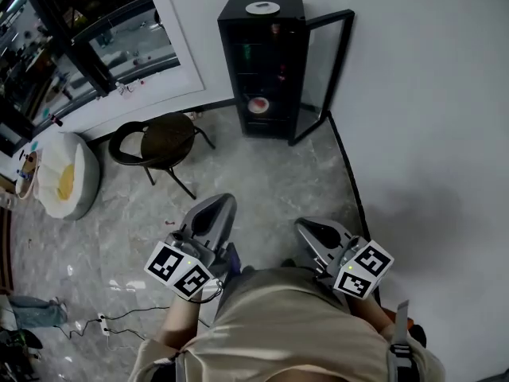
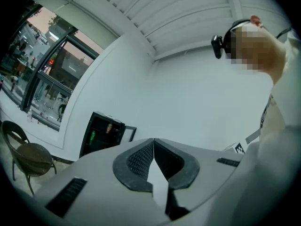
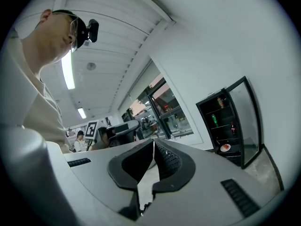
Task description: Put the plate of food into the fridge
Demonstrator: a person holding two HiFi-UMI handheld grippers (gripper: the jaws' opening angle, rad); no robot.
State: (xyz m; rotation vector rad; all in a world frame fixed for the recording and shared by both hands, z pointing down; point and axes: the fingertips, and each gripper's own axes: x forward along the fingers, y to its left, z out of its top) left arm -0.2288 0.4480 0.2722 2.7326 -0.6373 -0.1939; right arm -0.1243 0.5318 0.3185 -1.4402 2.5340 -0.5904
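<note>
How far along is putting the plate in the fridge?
Done: the plate sits on a low shelf inside the fridge. In hand: nothing; the left gripper and right gripper are shut and empty, well away from it. Left: perhaps closing the open door.

A pale grey marbled stone floor [image 1: 262, 181] fills the middle of the head view and meets a plain white wall [image 1: 429, 94] at the right. A large black-framed window [image 1: 71, 30] runs along the upper left. Below it stand a dark round-seated chair with black metal legs [image 1: 163, 143] and a white rounded cushion with a yellow patch [image 1: 67, 177]. In the right gripper view a long fluorescent tube [image 3: 68, 69] glows at the left on the white slatted ceiling [image 3: 117, 27].
</note>
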